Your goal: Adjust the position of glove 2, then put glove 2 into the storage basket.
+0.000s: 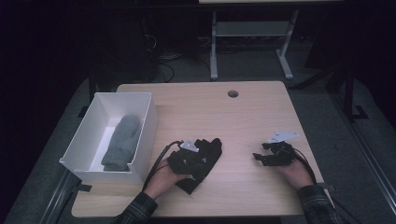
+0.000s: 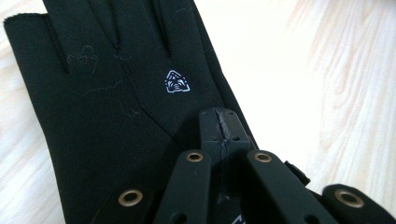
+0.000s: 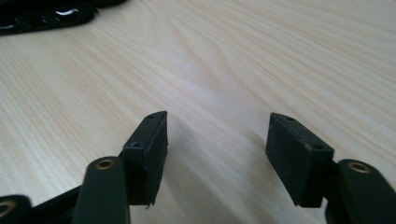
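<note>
Your left tongs point(image 2: 219, 135) are clenched tight on the cuff end of the black glove point(image 2: 116, 93), a smooth stretchy fabric with a small white printed logo, lying flat on the pale wood-grain table point(image 1: 252, 116). Your right tongs point(image 3: 217, 154) stand released, blocky matte pads apart over bare wood, nothing between them. Left of the glove, a white rectangular box point(image 1: 142, 126) holds a fuzzy grey mitten point(image 1: 120, 142).

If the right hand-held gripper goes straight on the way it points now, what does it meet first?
Bare table at first. The right hand-held gripper is open with nothing between its jaws. Farther along, up and left in its own view, lies the black glove that the left hand-held gripper holds; depth is unclear, so it may pass beside it.
</note>
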Action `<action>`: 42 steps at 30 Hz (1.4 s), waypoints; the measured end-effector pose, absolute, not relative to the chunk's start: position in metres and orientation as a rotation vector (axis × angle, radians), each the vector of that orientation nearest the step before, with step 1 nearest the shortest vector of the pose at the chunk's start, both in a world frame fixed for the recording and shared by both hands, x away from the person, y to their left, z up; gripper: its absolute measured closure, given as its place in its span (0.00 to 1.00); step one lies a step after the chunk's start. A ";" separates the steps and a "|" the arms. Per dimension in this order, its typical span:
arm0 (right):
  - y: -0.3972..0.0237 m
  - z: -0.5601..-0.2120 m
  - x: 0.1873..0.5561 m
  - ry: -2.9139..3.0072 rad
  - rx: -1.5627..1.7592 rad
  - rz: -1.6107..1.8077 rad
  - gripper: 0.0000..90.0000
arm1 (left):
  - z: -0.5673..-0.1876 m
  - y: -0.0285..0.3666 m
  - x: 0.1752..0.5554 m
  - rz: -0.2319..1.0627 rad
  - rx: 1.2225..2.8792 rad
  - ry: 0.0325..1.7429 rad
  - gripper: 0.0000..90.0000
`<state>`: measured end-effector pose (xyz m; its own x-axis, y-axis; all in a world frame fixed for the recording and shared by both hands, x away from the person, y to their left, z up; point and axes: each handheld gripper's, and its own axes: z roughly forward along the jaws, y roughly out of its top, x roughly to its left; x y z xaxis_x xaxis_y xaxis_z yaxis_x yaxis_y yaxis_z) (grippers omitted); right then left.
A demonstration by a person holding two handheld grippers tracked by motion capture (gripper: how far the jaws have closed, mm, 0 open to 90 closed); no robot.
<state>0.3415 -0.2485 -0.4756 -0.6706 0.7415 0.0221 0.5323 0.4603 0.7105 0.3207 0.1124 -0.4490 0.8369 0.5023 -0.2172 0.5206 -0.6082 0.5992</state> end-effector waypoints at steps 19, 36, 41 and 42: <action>-0.252 -0.482 0.343 2.366 1.138 1.061 0.26 | -0.443 0.125 0.331 0.251 2.247 0.904 0.25; -0.251 -0.482 0.343 2.362 1.146 1.057 0.25 | -0.460 0.117 0.337 0.230 2.344 0.887 0.24; -0.250 -0.482 0.343 2.363 1.141 1.059 0.25 | -0.461 0.117 0.336 0.217 2.336 0.882 0.26; -0.250 -0.482 0.343 2.365 1.140 1.060 0.25 | -0.461 0.117 0.335 0.213 2.341 0.872 0.29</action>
<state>0.3428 -0.2495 -0.4817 -0.6356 0.7711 0.0392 0.5422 0.4097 0.7336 0.3355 0.1170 -0.4606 0.7684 0.6369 -0.0625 0.5361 -0.5873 0.6064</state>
